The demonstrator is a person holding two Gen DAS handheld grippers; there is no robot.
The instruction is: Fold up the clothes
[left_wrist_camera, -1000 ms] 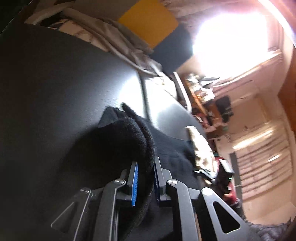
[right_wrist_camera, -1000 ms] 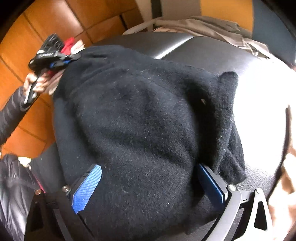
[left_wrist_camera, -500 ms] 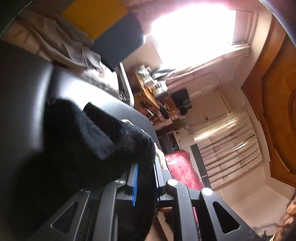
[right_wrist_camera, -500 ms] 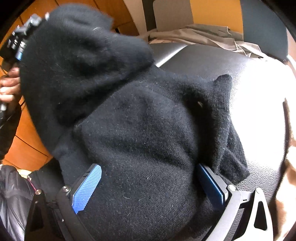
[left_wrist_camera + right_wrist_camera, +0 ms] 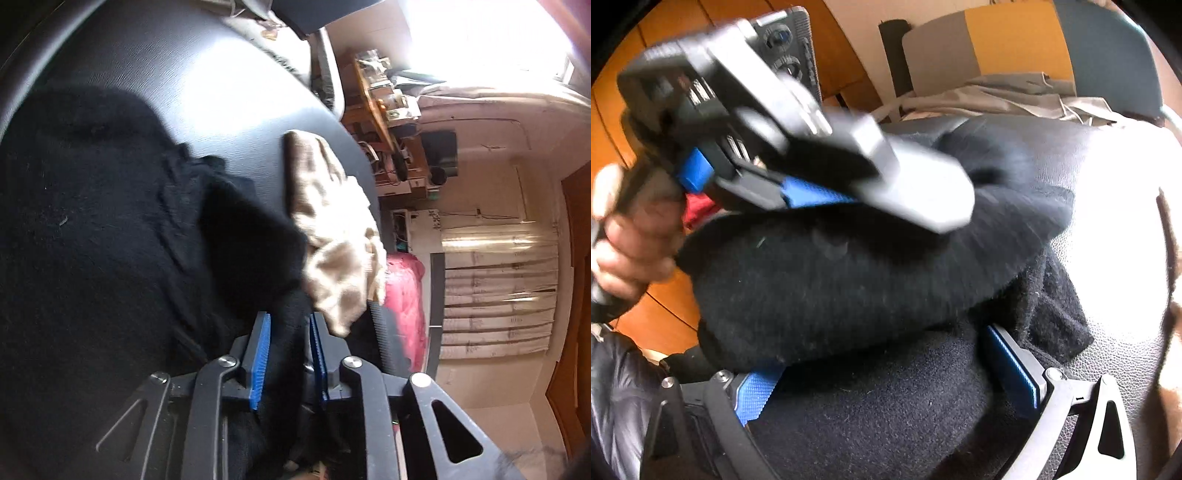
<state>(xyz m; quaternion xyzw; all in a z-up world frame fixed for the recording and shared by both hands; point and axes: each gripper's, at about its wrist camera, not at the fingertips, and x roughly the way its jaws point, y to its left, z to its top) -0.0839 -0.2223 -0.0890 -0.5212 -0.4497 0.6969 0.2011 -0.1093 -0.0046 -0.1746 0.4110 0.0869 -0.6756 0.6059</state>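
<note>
The left gripper (image 5: 287,354) has a fold of the black sweater (image 5: 110,229) running up between its blue pads (image 5: 259,360); its jaws are opening, the cloth still fills the narrow gap, and whether the pads press on it cannot be told for sure. From the right wrist view this same gripper (image 5: 827,192) appears blurred, lying across the top of the sweater's upper fold, with a hand (image 5: 624,236) wrapped around its handle to the far left. The right gripper (image 5: 886,369) stands wide apart over the black sweater (image 5: 849,288), one blue pad (image 5: 757,391) partly tucked under the thick folded-over layer and the other pad (image 5: 1012,365) resting against the flatter knit beneath; nothing is pinched between them. The sweater lies directly ahead of and under both grippers, spread on a dark leather-like surface (image 5: 229,92) that shines bright with glare beyond the cloth. Just past the left gripper's right finger, touching the sweater's edge, lies a beige patterned garment (image 5: 332,229) at the rim of the surface. Farther out from the right gripper, at the back of the surface, a pale grey-beige cloth (image 5: 1008,96) is heaped in front of a yellow and grey panel (image 5: 990,44). A dark padded sleeve (image 5: 617,398) shows at the right gripper's lower left. Beyond the left gripper's right side, well apart, are a pink-red bundle (image 5: 404,306) and a cluttered wooden shelf (image 5: 384,107).
</note>
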